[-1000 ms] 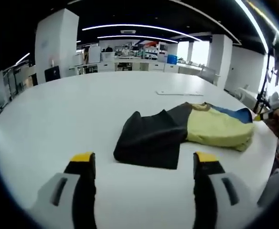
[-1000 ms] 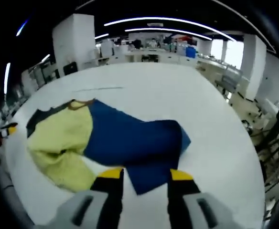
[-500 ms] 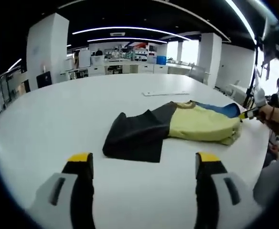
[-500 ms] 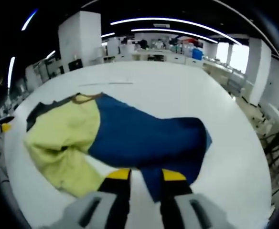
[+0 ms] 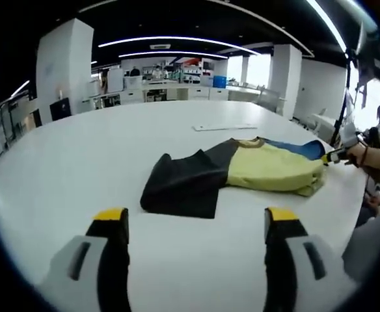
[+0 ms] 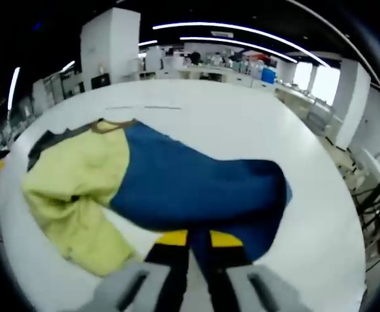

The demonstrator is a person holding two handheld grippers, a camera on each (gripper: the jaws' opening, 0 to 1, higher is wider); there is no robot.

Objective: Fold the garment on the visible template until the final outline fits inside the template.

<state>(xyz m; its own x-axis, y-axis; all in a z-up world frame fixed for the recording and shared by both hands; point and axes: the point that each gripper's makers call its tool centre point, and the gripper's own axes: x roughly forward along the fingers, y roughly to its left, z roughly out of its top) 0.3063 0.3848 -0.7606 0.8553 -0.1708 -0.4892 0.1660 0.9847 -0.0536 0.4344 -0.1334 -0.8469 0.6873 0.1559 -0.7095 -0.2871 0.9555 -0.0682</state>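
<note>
Closing on the blue cloth, the right hand-held gripper (image 6: 198,239) now has its yellow-tipped jaws nearly together where a second ago they stood well apart, and the blue sleeve of the garment (image 6: 177,185) has lifted toward the camera since then. The left hand-held gripper (image 5: 195,224) has barely changed: its jaws are spread wide over the bare white counter (image 5: 79,162) with nothing between them.

From the left gripper view, the garment (image 5: 229,175) lies ahead on the counter, its black sleeve nearest and to the left, the pale yellow body in the middle, a strip of blue at the far right. Beyond it, a thin white strip (image 5: 224,127) lies flat on the counter. At the right edge a person's hand (image 5: 359,155) holds the other gripper at the garment's blue end.

From the right gripper view, the yellow body lies crumpled at left, and the blue sleeve hem is pinched at the jaws.
</note>
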